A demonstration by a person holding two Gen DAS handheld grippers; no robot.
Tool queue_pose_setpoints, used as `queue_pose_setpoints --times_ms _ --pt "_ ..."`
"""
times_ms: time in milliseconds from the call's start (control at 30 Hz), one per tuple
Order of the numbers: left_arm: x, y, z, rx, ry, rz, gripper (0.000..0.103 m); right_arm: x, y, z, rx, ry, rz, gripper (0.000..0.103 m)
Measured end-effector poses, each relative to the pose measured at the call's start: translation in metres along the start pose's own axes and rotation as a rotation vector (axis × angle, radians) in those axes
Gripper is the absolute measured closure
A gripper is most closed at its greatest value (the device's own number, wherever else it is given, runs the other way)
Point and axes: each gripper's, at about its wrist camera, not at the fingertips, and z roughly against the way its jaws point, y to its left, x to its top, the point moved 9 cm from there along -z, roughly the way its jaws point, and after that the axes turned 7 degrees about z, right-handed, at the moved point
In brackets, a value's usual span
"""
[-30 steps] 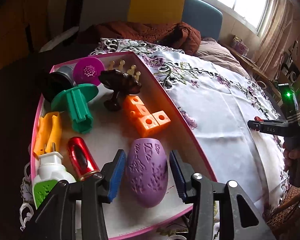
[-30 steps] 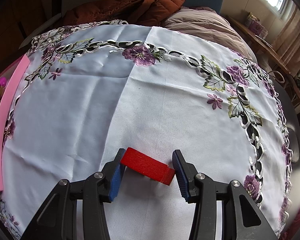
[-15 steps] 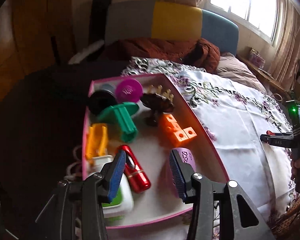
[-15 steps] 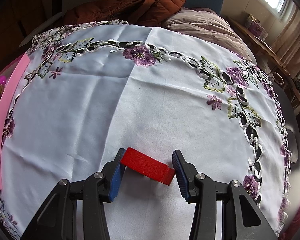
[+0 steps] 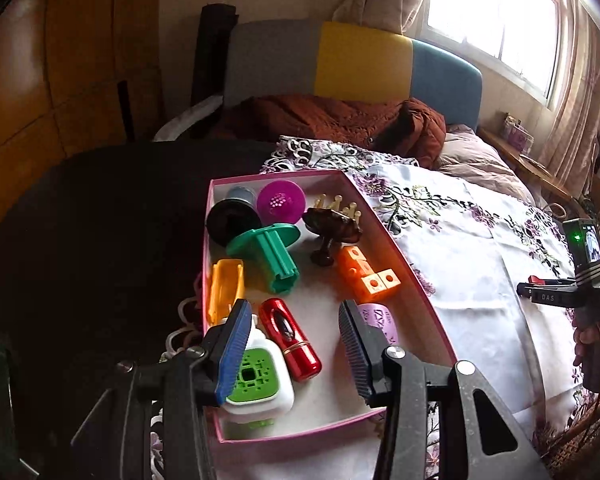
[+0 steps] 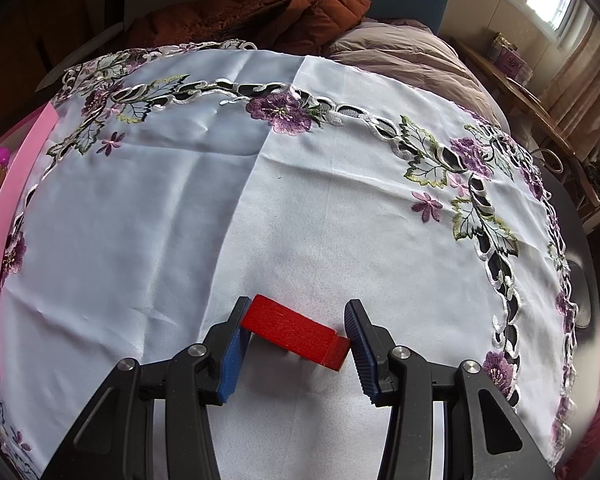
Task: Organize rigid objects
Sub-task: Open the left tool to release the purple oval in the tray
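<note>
A pink box (image 5: 404,264) on the embroidered cloth holds several objects: a purple oval piece (image 5: 378,320), orange cubes (image 5: 366,274), a red cylinder (image 5: 290,338), a green spool (image 5: 276,254), a white and green plug (image 5: 258,384). My left gripper (image 5: 292,344) is open and empty above the box's near end. My right gripper (image 6: 296,340) is shut on a red block (image 6: 296,332), held just above the white cloth. The right gripper also shows at the right edge of the left wrist view (image 5: 556,298).
The box also holds a magenta ball (image 5: 281,202), a black cup (image 5: 233,222), a brown stand (image 5: 332,232) and a yellow piece (image 5: 225,288). The box's pink wall (image 6: 16,184) is at the far left of the right wrist view. Brown bedding (image 5: 332,120) lies beyond the cloth.
My left gripper let go of the purple oval piece in the box and rose and pulled back. My right gripper has stayed still with the red block.
</note>
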Motion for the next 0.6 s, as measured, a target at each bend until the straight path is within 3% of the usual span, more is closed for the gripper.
queue_pose_setpoints --times_ms 367,600 --pt "-0.001 0.021 0.004 0.011 -0.004 0.051 0.057 0.003 0.031 0.016 0.047 -0.02 0.024 0.055" --pt "0.0 0.044 0.008 0.042 -0.015 0.092 0.057 0.033 0.085 0.059 0.151 -0.139 0.061 0.055"
